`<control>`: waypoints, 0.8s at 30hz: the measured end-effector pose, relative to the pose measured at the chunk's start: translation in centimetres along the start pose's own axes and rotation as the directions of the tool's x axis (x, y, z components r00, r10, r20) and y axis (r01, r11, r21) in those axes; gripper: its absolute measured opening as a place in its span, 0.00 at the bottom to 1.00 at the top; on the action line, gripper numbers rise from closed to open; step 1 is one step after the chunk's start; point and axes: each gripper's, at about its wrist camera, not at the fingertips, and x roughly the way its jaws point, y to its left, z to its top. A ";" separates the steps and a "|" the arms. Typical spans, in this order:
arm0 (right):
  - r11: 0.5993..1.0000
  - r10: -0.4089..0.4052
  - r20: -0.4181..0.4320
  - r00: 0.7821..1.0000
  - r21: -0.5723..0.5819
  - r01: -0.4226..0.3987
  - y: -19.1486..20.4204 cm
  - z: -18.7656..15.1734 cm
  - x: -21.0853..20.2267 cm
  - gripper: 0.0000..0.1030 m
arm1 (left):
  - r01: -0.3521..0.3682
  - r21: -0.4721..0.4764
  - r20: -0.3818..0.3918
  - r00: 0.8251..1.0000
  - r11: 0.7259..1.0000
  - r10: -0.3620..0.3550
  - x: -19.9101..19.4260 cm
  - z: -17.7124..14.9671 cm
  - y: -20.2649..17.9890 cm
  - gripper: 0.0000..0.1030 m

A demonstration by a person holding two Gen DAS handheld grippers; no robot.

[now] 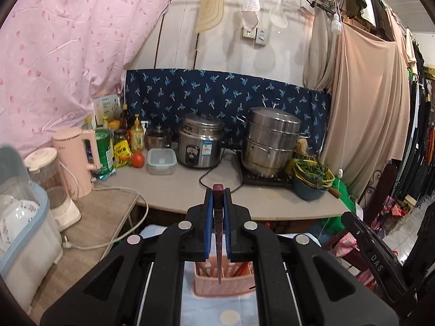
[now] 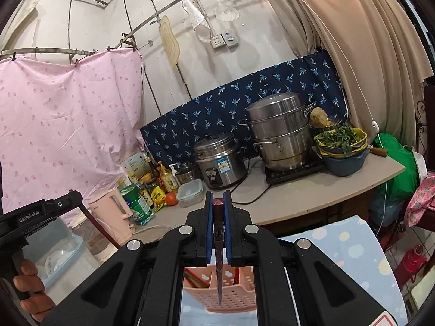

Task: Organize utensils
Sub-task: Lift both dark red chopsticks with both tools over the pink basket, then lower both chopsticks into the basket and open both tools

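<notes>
Left wrist view shows your left gripper [image 1: 218, 190] clamped on a dark chopstick [image 1: 218, 233], tip hanging over the pink basket [image 1: 224, 285] at bottom centre; right gripper [image 2: 218, 194] pinches its own chopstick [image 2: 219, 258] likewise. You hold thin, stiff, light, likely slippery sticks: grip near the thick top end

Utensil basket [image 1: 224, 281]: pale pink, perforated.
Chopstick [image 1: 218, 244]: dark maroon.
Gripper pads [image 1: 208, 212]: blue.
Tablecloth [image 2: 345, 255]: light blue, pastel dots.
Backsplash cloth [image 1: 217, 92]: navy, blue palm print.
Curtain [image 1: 62, 54]: pink, spotted.
Kettle [image 1: 76, 154]: pink.
</notes>
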 end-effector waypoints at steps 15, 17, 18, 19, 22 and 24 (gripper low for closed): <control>0.999 -0.034 -0.124 0.992 0.010 0.035 -1.3 -3.7 8.5 0.07 | -0.033 -0.018 -0.090 0.995 0.999 0.031 8.1 -2.1 1.7 0.07; 0.999 -0.037 -0.144 0.989 0.005 0.038 -1.4 -4.5 9.1 0.07 | -0.036 -0.024 -0.115 0.993 0.999 0.033 9.0 -2.9 2.1 0.07; 0.999 -0.039 -0.152 0.988 -0.001 0.039 -1.3 -4.9 9.4 0.07 | -0.037 -0.026 -0.125 0.992 0.999 0.034 9.4 -3.2 2.2 0.07; 0.999 -0.042 -0.160 0.986 -0.007 0.042 -1.3 -5.3 9.7 0.07 | -0.040 -0.027 -0.134 0.990 0.999 0.036 9.8 -3.5 2.4 0.07; 0.999 -0.051 -0.184 0.982 -0.013 0.049 -1.4 -6.3 10.4 0.07 | -0.046 -0.030 -0.159 0.986 0.999 0.041 10.7 -4.4 2.7 0.07; 0.998 -0.058 -0.196 0.979 -0.016 0.056 -1.5 -6.9 10.6 0.07 | -0.047 -0.031 -0.169 0.985 0.998 0.041 11.1 -4.9 2.8 0.07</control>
